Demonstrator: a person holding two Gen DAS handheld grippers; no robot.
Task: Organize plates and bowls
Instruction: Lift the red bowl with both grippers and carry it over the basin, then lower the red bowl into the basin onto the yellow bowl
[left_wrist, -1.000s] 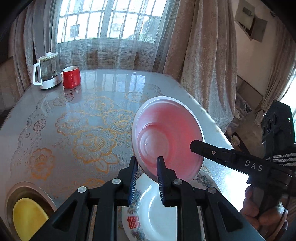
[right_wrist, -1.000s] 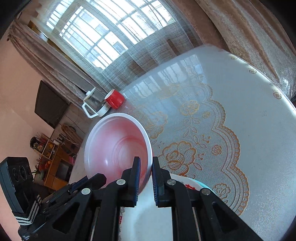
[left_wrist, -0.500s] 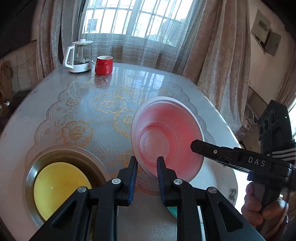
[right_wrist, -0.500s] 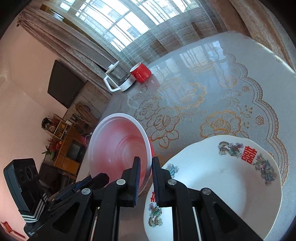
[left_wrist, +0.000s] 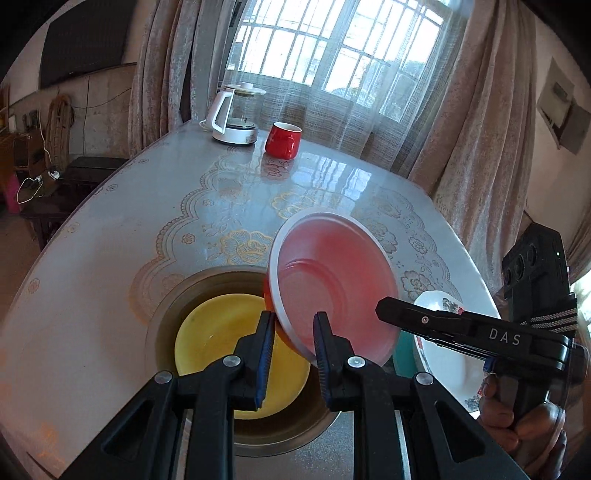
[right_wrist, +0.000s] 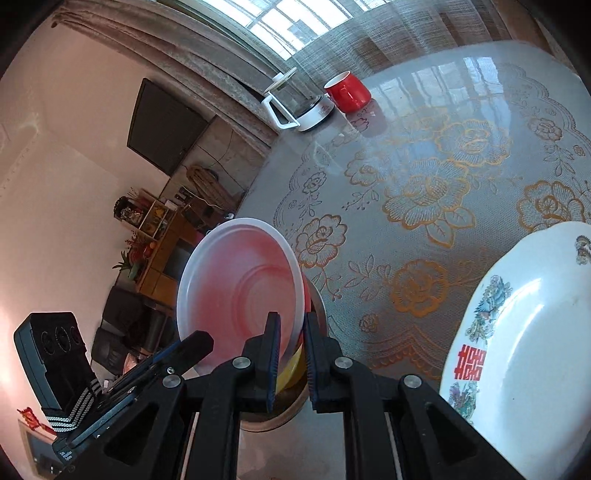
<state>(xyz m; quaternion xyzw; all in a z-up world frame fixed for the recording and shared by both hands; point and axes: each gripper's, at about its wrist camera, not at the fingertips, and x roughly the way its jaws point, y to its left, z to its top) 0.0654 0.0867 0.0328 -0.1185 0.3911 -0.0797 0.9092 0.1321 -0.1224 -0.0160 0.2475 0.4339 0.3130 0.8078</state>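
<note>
In the left wrist view a yellow plate (left_wrist: 229, 354) is lying in a metal basin (left_wrist: 166, 306) at lower left, while the left gripper (left_wrist: 291, 350) and right gripper (right_wrist: 291, 354) are both clenching the tilted pink bowl (left_wrist: 332, 291) at centre, its opening facing the cameras; only the right view is showing most of the white plate (right_wrist: 524, 350)

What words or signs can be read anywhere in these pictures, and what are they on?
"DAS": white letters on the side of the right gripper, seen from the left wrist.
"囍": a red double-happiness sign on the rim of the white plate; clear from the right wrist, only partly visible from the left wrist.
Kettle, red mug, pink bowl: no writing visible.
Shelf items in the room behind: too small to read.
</note>
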